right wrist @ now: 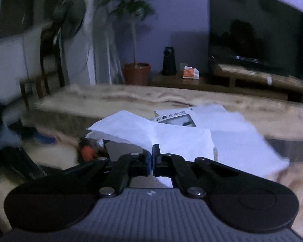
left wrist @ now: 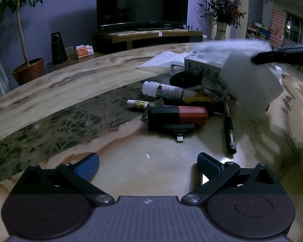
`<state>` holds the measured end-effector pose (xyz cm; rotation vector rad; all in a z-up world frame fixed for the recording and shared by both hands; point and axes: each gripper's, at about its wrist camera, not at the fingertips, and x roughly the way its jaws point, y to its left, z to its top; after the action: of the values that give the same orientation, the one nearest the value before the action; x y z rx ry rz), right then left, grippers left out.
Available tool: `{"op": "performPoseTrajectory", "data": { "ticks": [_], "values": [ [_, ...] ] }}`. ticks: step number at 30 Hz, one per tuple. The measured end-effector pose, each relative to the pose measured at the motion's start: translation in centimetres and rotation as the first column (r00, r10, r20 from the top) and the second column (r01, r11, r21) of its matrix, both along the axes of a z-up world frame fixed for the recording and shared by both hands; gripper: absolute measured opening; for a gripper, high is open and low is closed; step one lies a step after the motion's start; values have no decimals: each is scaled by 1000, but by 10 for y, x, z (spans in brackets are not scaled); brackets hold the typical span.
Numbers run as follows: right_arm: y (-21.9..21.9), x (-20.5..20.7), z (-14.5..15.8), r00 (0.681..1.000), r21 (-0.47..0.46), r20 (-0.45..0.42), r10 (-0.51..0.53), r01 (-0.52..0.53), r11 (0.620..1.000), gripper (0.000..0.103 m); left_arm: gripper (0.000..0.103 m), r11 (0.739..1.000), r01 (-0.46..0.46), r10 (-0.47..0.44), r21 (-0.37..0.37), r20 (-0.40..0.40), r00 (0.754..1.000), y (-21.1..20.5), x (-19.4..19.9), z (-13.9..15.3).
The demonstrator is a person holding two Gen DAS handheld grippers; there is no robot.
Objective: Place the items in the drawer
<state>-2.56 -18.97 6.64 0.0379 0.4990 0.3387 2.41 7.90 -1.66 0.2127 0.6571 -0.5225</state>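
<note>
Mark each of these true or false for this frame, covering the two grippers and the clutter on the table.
1. The right gripper is shut on a white sheet of paper. True.
2. The left gripper grips the black pen. False: its jaws are open and empty, and the pen lies on the table.
3. The red and black case lies on the table. True.
4. The television shows a bright picture. False: its screen is dark.
5. The white bottle stands upright. False: it lies on its side.
</note>
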Motion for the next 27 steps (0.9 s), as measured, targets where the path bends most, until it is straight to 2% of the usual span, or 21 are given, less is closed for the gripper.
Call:
{"op": "performPoseTrajectory", "data": {
  "ticks": [4,7,9,11,12,13,14,19,24,26,27],
  "values": [
    [-35,-23,15,999,220,-20,-49,52,974,3,103,1000,0,0,0,0,1000,0,0,0],
    [-63,-41,21,993,337,-86,-77,101,936,3,103,1000,0,0,0,0,1000,0,0,0],
    [-72,-50,16,988,315,-136,-79,118,942,3,103,1000,0,0,0,0,1000,0,0,0],
    [-69,-59,8,985,130,-131,-115,132,983,3,103,1000,0,0,0,0,1000,0,0,0],
    [-67,-64,4,983,37,-126,-132,138,990,4,103,1000,0,0,0,0,1000,0,0,0],
    [-69,-64,-2,982,27,-134,-136,141,990,5,103,1000,0,0,0,0,1000,0,0,0],
    [-75,-64,-10,979,45,-153,-135,144,989,8,103,1000,0,0,0,0,1000,0,0,0],
    [-84,-60,-33,958,-9,-228,-173,176,984,13,103,1000,0,0,0,0,1000,0,0,0],
    [-92,-60,-26,968,137,-226,-112,146,980,15,103,1000,0,0,0,0,1000,0,0,0],
    [-96,-57,-29,962,184,-257,-98,148,972,30,103,1000,0,0,0,0,1000,0,0,0],
    [-99,-55,-32,958,197,-268,-102,158,967,32,103,1000,0,0,0,0,1000,0,0,0]
  ]
}}
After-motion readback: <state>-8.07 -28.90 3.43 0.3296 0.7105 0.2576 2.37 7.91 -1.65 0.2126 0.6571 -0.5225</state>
